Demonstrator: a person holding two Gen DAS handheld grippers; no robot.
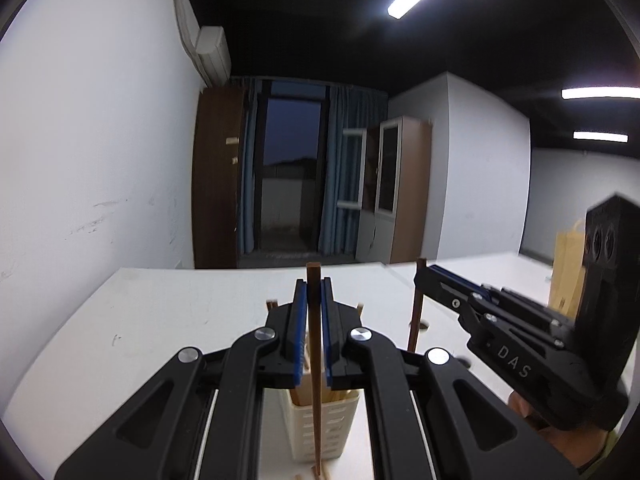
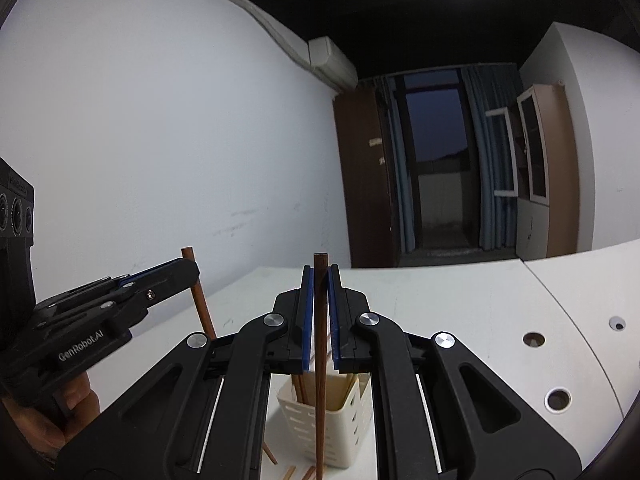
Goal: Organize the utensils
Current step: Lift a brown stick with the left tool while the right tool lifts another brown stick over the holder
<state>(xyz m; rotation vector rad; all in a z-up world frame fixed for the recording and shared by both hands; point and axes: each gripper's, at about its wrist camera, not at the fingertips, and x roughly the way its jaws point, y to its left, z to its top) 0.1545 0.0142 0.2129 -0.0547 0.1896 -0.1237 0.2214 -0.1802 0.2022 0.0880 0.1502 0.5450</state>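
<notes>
Left gripper (image 1: 314, 312), right gripper (image 2: 320, 304): each clamps one upright chopstick (image 1: 315, 360) (image 2: 320, 360). You hold both above cream holder (image 2: 340, 432); next, lower tips inside.

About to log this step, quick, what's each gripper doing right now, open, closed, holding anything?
Left gripper: closed on a dark brown chopstick, held upright.
Right gripper: closed on another dark brown chopstick, also upright.

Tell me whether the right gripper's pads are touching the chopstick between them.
Touching. The right wrist view shows the right gripper with both blue pads pressed against the upright brown chopstick, no gap either side.
</notes>
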